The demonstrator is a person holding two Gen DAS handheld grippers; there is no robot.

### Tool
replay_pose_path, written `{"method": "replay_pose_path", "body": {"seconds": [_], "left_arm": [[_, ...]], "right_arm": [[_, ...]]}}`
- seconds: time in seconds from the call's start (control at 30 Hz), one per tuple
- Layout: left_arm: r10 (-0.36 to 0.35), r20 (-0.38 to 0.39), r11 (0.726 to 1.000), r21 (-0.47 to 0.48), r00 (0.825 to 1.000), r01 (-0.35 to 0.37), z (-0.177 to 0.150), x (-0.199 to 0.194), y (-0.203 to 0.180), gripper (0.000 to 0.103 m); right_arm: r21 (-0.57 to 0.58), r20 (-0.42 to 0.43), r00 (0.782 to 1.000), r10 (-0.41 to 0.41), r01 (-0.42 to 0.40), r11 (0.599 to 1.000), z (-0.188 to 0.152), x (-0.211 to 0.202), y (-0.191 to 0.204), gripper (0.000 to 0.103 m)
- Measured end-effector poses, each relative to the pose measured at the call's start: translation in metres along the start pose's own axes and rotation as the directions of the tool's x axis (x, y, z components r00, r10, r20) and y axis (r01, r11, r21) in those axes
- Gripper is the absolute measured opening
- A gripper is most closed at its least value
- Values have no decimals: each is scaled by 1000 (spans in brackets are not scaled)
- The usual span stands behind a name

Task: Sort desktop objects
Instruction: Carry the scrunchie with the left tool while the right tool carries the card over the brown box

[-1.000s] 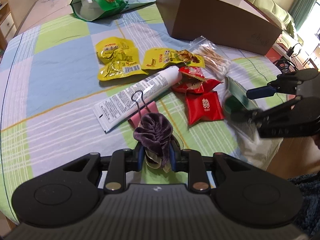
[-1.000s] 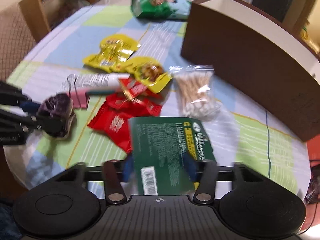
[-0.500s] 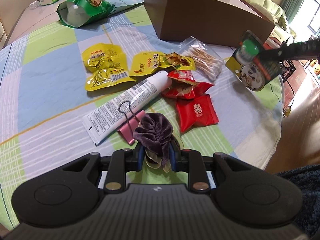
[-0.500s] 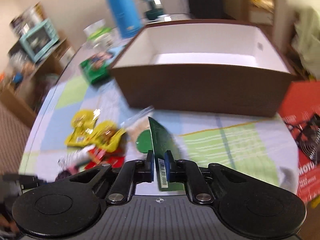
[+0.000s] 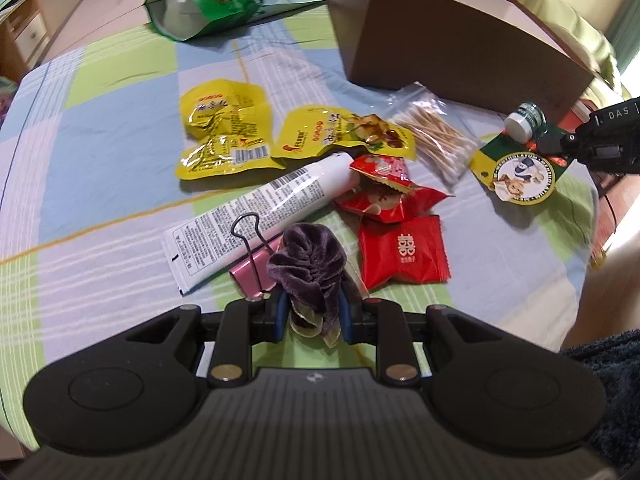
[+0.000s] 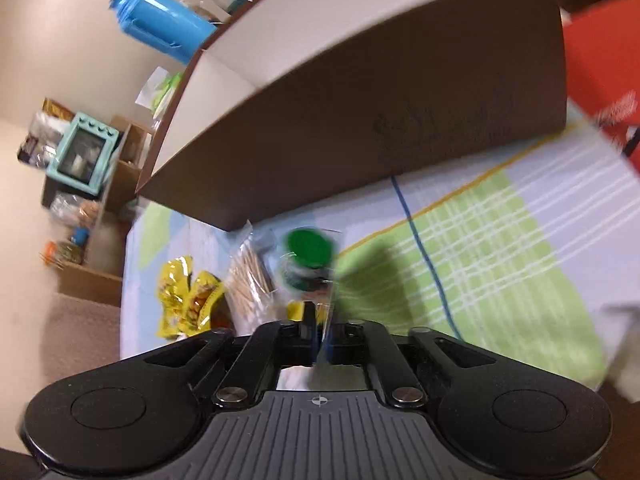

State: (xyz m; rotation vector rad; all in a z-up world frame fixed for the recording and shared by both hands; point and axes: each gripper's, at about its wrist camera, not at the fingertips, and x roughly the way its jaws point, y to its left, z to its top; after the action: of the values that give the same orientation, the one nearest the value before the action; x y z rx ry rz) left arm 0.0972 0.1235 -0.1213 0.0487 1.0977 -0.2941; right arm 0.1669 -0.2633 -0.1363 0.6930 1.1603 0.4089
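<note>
My left gripper (image 5: 312, 314) is shut on a purple velvet scrunchie (image 5: 308, 264), held low over the checked tablecloth (image 5: 104, 160). My right gripper (image 6: 318, 340) is shut on a green blister card with a small bottle (image 6: 308, 256); the card (image 5: 520, 168) also shows in the left wrist view, held in the air near the brown box (image 5: 452, 28). On the cloth lie yellow snack packets (image 5: 224, 132), a white tube (image 5: 260, 212), a pink binder clip (image 5: 252, 268), red candy packets (image 5: 400, 252) and a bag of cotton swabs (image 5: 436, 136).
The brown box (image 6: 360, 120) stands open at the back right, white inside. A green snack bag (image 5: 212, 4) lies at the far side. A blue flask (image 6: 164, 20) stands behind the box. The table edge runs along the right (image 5: 576, 300).
My right gripper has lifted the green card off the cloth, turned it edge-on and swung it up toward the brown box. My left gripper still holds the scrunchie, nearly in place.
</note>
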Motion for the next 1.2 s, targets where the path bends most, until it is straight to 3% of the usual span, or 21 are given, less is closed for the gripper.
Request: {"method": "replay_pose_path", "body": {"seconds": [0.23,0.57,0.83,1.2], "left_arm": [[37,2,995,-94,999,-37,-3,-6,-5,16],[30,58,993,-117,998,-23,7,-40,-19,15],[20,152,998,-68,988,-9,37,-77,-34,15],[-47,280,995,103,959,19,111,-95,-68,15]], "right_arm": [[113,-85,987,138,-128,985,16,-9,-14,0],[81,-73,964,256,-250,965,26,-37,-6,0],[68,28,949,314,-315,947,33,-70,-3,0],[44,222,929,297,-314,948,66,-115,2,0]]}}
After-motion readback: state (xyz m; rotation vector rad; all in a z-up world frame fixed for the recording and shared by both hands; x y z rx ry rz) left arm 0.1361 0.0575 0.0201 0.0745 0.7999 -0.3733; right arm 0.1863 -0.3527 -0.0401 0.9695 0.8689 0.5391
